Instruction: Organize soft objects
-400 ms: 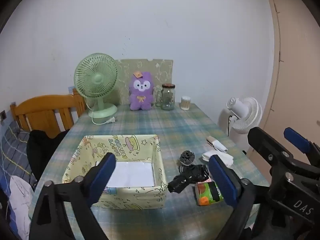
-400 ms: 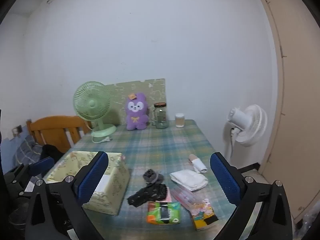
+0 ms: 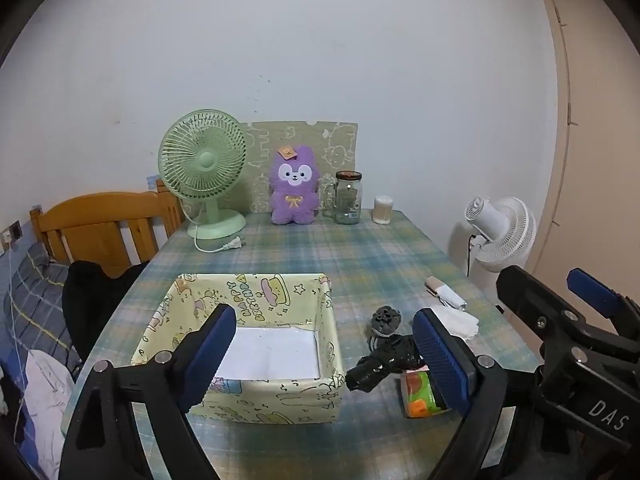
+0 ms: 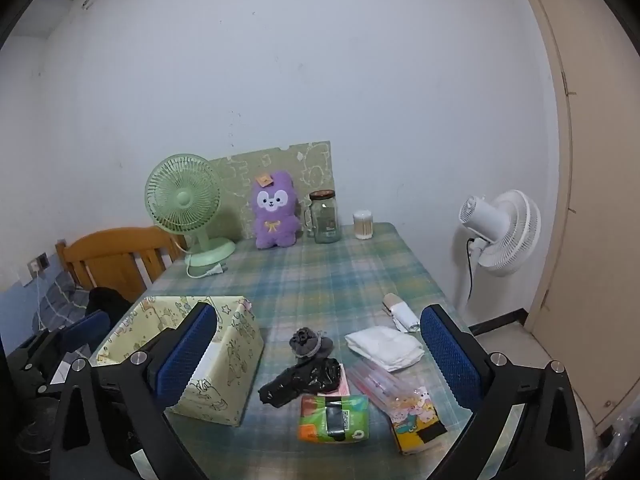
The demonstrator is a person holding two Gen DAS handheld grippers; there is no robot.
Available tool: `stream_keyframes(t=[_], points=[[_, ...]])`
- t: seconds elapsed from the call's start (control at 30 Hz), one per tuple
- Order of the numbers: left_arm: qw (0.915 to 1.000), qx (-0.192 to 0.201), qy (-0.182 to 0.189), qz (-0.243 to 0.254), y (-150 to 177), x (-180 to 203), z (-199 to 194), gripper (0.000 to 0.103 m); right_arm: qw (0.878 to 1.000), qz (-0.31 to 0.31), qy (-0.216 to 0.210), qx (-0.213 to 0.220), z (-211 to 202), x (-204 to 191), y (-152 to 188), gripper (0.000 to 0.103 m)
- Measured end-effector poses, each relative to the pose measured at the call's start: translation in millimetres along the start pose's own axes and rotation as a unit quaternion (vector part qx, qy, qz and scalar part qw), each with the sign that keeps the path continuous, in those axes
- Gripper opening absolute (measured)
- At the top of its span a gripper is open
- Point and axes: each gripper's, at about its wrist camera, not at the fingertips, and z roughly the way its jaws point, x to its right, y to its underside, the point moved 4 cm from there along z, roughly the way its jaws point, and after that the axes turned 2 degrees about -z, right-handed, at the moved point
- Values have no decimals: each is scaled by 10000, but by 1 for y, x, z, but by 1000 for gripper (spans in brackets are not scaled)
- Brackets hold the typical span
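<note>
**Mei:** Barely anything has moved since the frame before: both views have shifted only a touch, and every item lies where it did.

**Jon:** How do the tongs stand?

**Mei:** Left tongs (image 3: 324,354) are spread wide with nothing between the blue pads, held above the near edge of the surface (image 3: 360,248). Right tongs (image 4: 318,354) are just as wide apart and also hold nothing.

**Jon:** And the soft things?

**Mei:** They sit in a cluster right of the yellow cartoon box (image 3: 256,360). A dark grey rolled sock (image 4: 307,342) lies farthest back, with a crumpled black plastic bag (image 4: 304,380) just in front of it. The bag overlaps the far edge of a green tissue pack (image 4: 332,418). Right of that lies a clear pouch with cartoon print (image 4: 396,404), and behind the pouch a folded white cloth (image 4: 384,346). A small white-and-beige roll (image 4: 400,310) rests farther back, near the surface's right edge.

**Jon:** What is in the box?

**Mei:** Only its white bottom shows.

**Jon:** Anything at the far end?

**Mei:** A green desk fan (image 3: 204,172), a purple plush (image 3: 294,190), a glass jar (image 3: 348,198) and a small tub of cotton swabs (image 3: 383,210) stand in a row by the wall.
</note>
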Motion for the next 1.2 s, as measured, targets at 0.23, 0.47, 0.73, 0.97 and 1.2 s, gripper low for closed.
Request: stream_keyframes(t=[0.23, 0.47, 0.73, 0.97, 1.2], points=[[10000, -15, -9, -77, -1, -3, 1, 91, 9999, -75, 70, 46, -1, -8, 2, 103], [9999, 62, 2, -84, -2, -2, -1, 91, 9999, 14, -58, -81, 1, -9, 3, 103], [9998, 159, -71, -9, 0, 0, -2, 91, 10000, -80, 3, -60, 0, -7, 1, 103], [9998, 138, -135, -57, 1, -1, -4, 97, 9999, -100, 4, -78, 0, -6, 3, 103], [9998, 99, -139, -49, -1, -3, -2, 103, 9997, -164, 170, -28, -3, -7, 1, 103]])
